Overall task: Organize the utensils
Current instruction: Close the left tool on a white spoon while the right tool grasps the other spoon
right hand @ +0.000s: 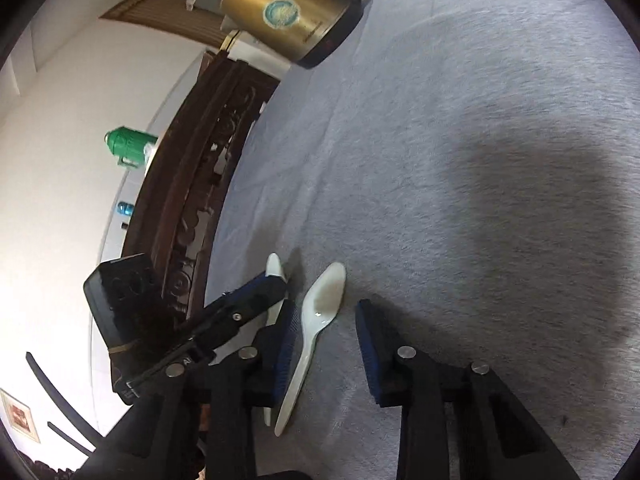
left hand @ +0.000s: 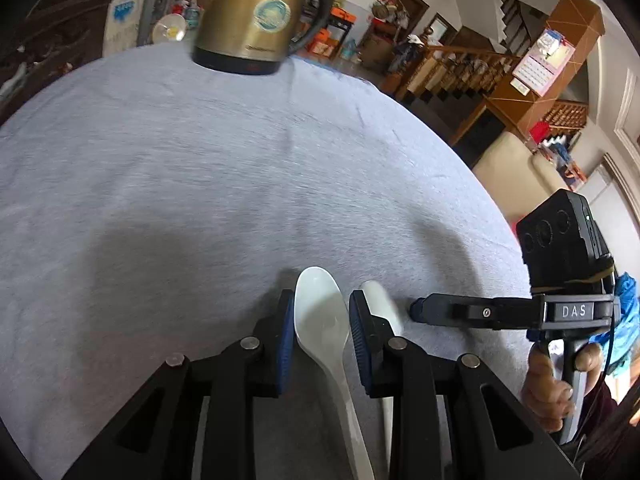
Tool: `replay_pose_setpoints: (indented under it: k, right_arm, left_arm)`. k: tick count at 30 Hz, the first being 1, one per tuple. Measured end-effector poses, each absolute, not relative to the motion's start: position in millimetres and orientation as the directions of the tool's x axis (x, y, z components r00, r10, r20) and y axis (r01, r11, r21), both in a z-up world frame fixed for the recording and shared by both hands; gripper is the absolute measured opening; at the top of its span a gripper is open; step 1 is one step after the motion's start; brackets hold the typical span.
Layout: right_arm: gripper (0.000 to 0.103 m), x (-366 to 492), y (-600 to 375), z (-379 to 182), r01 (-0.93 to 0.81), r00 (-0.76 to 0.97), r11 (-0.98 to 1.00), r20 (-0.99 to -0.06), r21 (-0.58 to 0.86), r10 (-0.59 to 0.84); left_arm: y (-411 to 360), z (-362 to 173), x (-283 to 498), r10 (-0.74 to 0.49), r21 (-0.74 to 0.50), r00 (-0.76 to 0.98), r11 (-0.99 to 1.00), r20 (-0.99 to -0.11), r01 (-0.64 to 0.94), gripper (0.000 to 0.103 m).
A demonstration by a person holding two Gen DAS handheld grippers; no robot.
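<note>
Spoons lie side by side on our grey counter [left hand: 200,160]. Our left gripper [left hand: 320,332] clamps the nearer spoon [left hand: 320,312]; our right gripper [right hand: 326,344] stands half-open around the second spoon [right hand: 316,320], not gripping. Next, probably, we close it. Beyond stands a kettle [left hand: 256,12].

Soft daylight, moderately bright. Strong fisheye bend; black vignette at corners in both views. Grey tablecloth [left hand: 200,160] streaked with motion blur; gold kettle [left hand: 256,12] smeared. Broad soft shadows across cloth. White wall [right hand: 60,120] in right wrist view overexposed. Small glare spot on white spoon [right hand: 320,304].
</note>
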State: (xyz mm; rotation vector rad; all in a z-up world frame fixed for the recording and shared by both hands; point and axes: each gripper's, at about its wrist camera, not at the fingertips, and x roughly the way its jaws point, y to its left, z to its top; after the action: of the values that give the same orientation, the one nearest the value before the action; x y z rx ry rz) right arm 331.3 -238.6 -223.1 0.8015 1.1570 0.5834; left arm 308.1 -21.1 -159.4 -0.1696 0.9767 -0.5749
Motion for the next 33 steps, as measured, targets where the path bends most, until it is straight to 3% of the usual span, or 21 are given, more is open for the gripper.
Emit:
replay_pose_setpoints:
  k: [7,14,26,33]
  right_arm:
    - [0.034,344.7,-201.6,-206.7,-0.128,0.299,0.724,-0.669,0.678,0.680]
    - [0.035,350.2,-159.2,-193.7,-0.340,0.345,0.830,-0.762,0.442,0.547]
    - [0.035,332.8,-138.7,-192.0,-0.552,0.395,0.811,-0.795,0.194,0.459]
    - [0.035,332.4,-173.2,-191.3,-0.515,0.495,0.856,-0.799,0.048,0.342]
  left_arm:
    - [1.7,-142.6,297.4,-0.440,-0.301,0.515,0.894,-0.736,0.333,0.028]
    - [10.8,-149.0,297.0,-0.418,-0.304,0.518,0.907,-0.747,0.293,0.028]
    - [25.3,-157.2,296.6,-0.424,-0.351,0.510,0.906,-0.749,0.237,0.028]
    - [18.4,-163.9,300.1,-0.431,-0.359,0.492,0.902,-0.757,0.239,0.028]
